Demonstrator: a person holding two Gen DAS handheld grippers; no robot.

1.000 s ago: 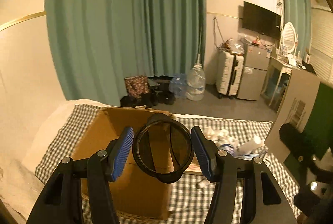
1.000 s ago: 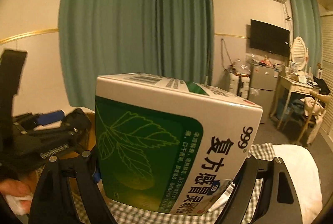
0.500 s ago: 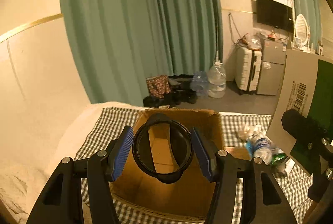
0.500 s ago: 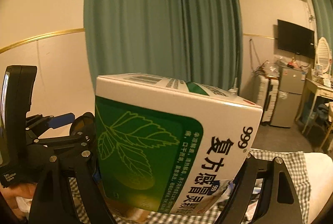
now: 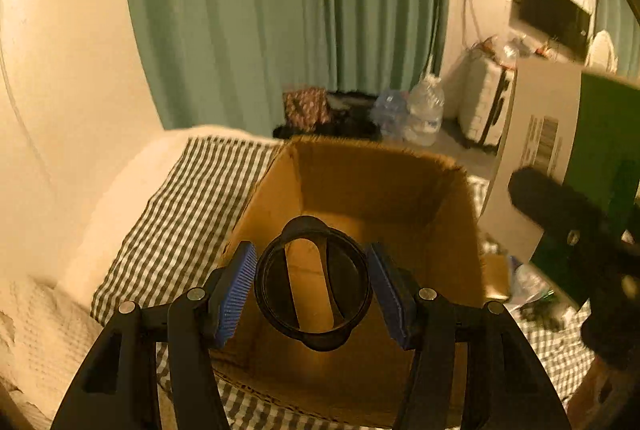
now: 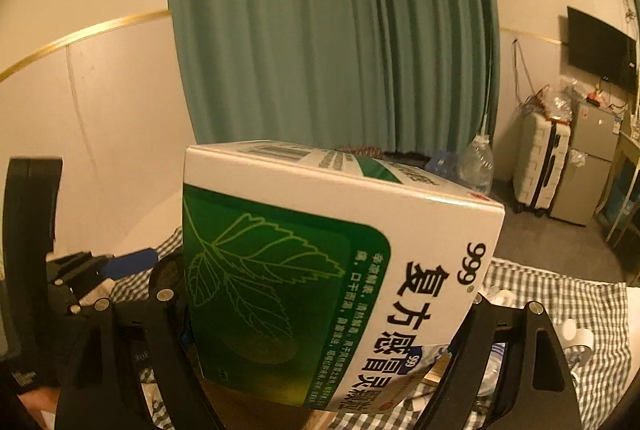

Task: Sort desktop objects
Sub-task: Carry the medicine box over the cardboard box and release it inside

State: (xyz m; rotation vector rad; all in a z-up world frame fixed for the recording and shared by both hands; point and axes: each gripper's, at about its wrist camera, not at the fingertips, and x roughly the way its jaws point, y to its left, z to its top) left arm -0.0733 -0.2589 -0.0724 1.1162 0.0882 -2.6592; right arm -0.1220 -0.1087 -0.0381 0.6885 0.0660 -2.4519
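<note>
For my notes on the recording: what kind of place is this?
Probably a bedroom or small studio: tall green curtains, a white hard-shell suitcase, a black wall-mounted television.

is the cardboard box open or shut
Open: the cardboard box has its flaps up, and its bare brown inside shows behind the black ring.

The right gripper [image 6: 320, 314] clamps a green-and-white medicine box [image 6: 320, 270] marked 999; the left gripper [image 6: 100, 270] sits at left, above a gingham cloth [image 6: 560, 294], teal curtain [image 6: 332, 30] behind
</note>
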